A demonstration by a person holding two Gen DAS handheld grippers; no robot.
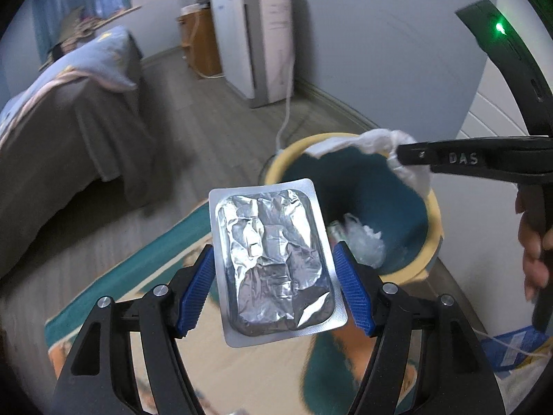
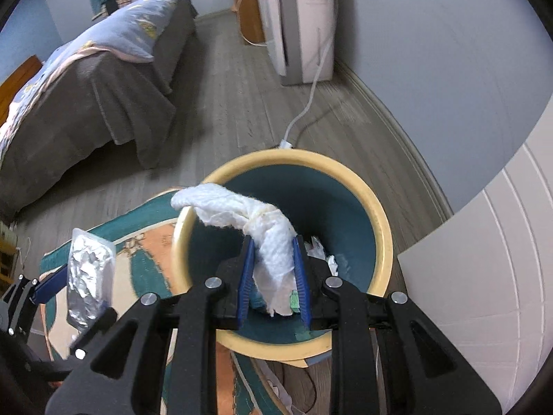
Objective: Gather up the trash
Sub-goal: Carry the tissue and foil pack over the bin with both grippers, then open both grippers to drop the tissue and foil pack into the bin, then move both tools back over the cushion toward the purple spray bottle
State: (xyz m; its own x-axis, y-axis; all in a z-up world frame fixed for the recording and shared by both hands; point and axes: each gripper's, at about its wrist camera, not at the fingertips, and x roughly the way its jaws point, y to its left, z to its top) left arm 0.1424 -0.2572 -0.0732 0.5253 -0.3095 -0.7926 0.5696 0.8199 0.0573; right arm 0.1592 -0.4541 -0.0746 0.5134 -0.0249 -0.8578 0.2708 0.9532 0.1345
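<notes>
Your right gripper (image 2: 273, 266) clamps the crumpled tissue (image 2: 242, 214) above the bin (image 2: 383, 228); its loose tail overhangs the rim and could drop onto the rug (image 2: 138, 242). Your left gripper (image 1: 273, 287) pinches the foil blister pack (image 1: 273, 266), seemingly short of the opening, so releasing now risks a miss.

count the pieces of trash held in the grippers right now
2: a foil blister pack in the left gripper beside the bin, a crumpled paper towel in the right gripper above it.
</notes>
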